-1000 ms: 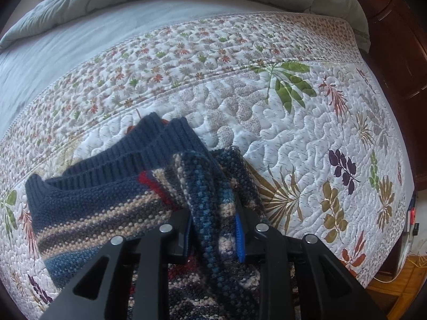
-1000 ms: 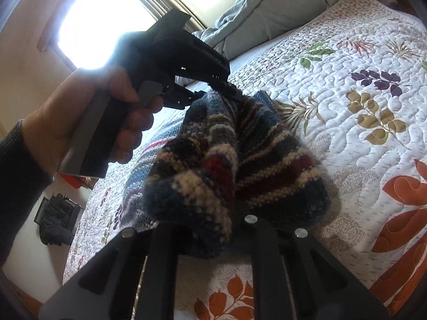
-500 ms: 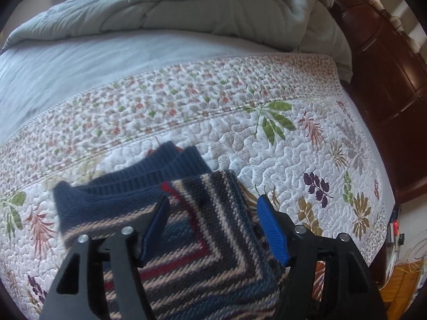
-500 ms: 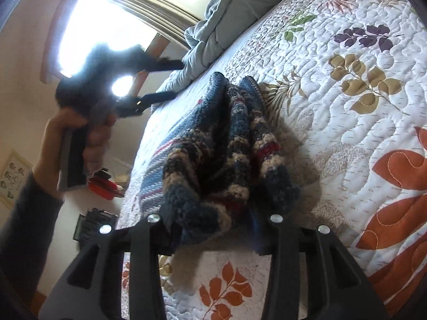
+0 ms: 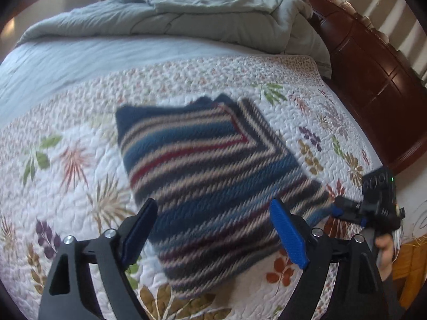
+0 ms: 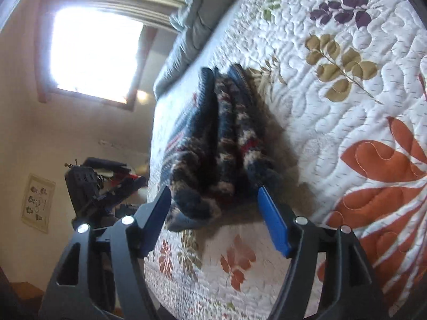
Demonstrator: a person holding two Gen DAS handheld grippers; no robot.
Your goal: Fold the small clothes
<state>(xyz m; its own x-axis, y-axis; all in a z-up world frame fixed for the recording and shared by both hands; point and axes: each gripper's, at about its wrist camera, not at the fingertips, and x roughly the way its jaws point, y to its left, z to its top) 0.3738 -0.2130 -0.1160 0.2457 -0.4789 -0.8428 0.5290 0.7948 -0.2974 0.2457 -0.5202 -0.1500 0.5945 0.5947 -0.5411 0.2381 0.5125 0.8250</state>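
A striped knit sweater (image 5: 208,181), navy, blue, tan and red, lies folded into a thick square on the floral quilt (image 5: 80,160). My left gripper (image 5: 213,226) is open and empty, lifted above the sweater's near edge. My right gripper (image 6: 213,208) is open and empty, level with the bed, its jaws on either side of the folded sweater's corner (image 6: 213,146) without gripping it. The right gripper also shows in the left wrist view (image 5: 373,208) at the sweater's right corner. The left gripper shows in the right wrist view (image 6: 106,184), off the bed's side.
A grey comforter (image 5: 200,13) is bunched at the far end of the bed. A dark wooden dresser (image 5: 379,74) stands along the right side. A bright window (image 6: 93,42) and a wall picture (image 6: 38,202) show in the right wrist view.
Both grippers have opened and let go of the sweater. The left gripper has pulled up and back. The sweater now lies flat and folded on the quilt.
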